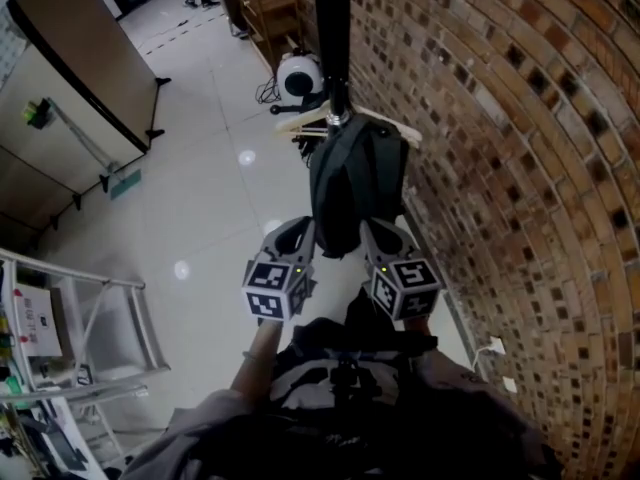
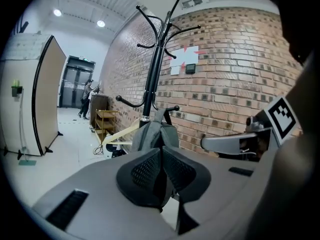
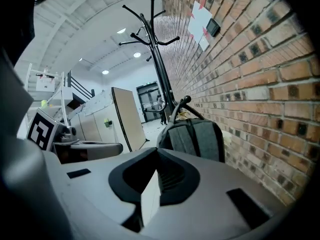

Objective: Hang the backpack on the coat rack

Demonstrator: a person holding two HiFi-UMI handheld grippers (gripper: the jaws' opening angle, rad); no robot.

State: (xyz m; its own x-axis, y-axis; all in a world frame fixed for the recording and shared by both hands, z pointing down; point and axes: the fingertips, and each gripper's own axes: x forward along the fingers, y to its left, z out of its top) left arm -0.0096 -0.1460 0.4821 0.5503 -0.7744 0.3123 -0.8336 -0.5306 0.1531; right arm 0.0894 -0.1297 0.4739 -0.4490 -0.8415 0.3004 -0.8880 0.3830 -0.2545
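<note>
The dark grey backpack (image 1: pixel 355 188) hangs by its top loop from a low hook of the black coat rack (image 1: pixel 336 38), close to the brick wall. Both grippers sit just in front of it, apart from it. My left gripper (image 1: pixel 300 230) is shut with nothing between its jaws, and the backpack (image 2: pixel 155 134) shows just past its tips (image 2: pixel 161 151). My right gripper (image 1: pixel 378 233) is also shut and empty. In the right gripper view the backpack (image 3: pixel 195 139) hangs beyond the closed tips (image 3: pixel 158 154), below the rack (image 3: pixel 160 69).
The brick wall (image 1: pixel 500 118) runs along the right. A wooden hanger (image 1: pixel 300 121) sticks out from the rack. A white round device (image 1: pixel 297 78) and a wooden shelf (image 1: pixel 268 8) stand behind it. A partition board (image 1: pixel 85 53) and a metal frame (image 1: pixel 80 318) are on the left.
</note>
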